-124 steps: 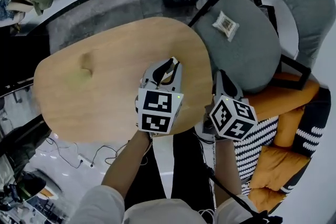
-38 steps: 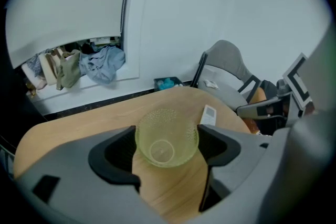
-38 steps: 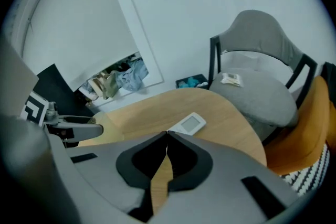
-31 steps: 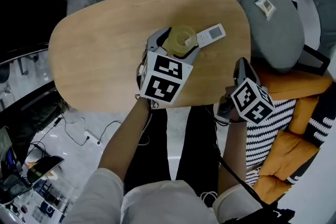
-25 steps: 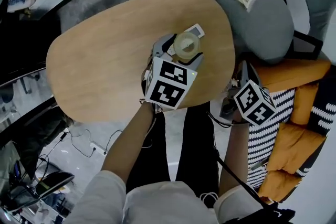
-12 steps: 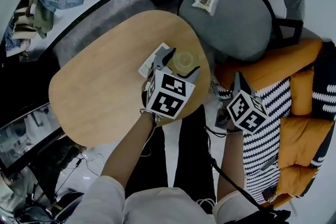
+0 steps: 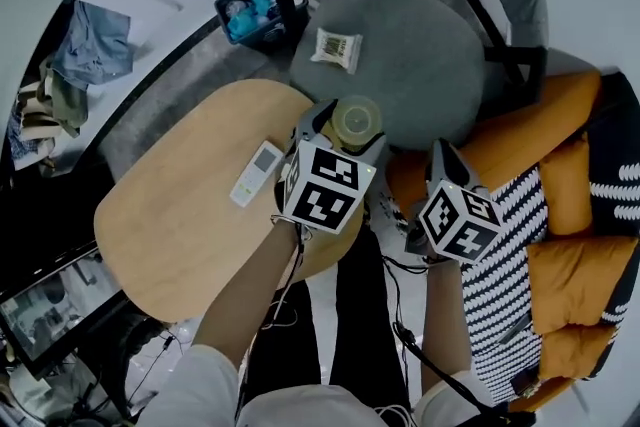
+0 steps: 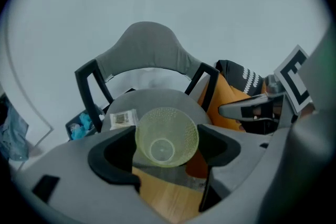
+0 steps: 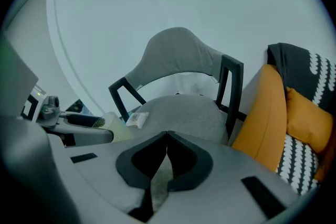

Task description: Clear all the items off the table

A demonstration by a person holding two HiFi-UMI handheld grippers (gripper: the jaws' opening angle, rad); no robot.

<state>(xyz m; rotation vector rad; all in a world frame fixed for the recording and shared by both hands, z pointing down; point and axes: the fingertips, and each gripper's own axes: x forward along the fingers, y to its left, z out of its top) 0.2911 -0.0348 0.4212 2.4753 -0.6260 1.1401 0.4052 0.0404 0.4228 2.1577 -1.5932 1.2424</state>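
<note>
Left gripper [image 8: 167,148]: pinching yellow-green plastic cup [image 8: 167,135] by sides, open mouth facing gripper's camera. Cup held off table [image 7: 180,215], over its edge nearest grey chair seat [image 7: 430,75]. Right gripper [image 9: 166,137]: jaw tips pressed together, nothing between; hovers just right of left gripper, near orange cushion [image 7: 520,140]. Remote [image 7: 257,173] flat on table. Small packet [image 7: 337,48] on chair seat. Bin [image 7: 245,10] with blue things beyond table.
</note>
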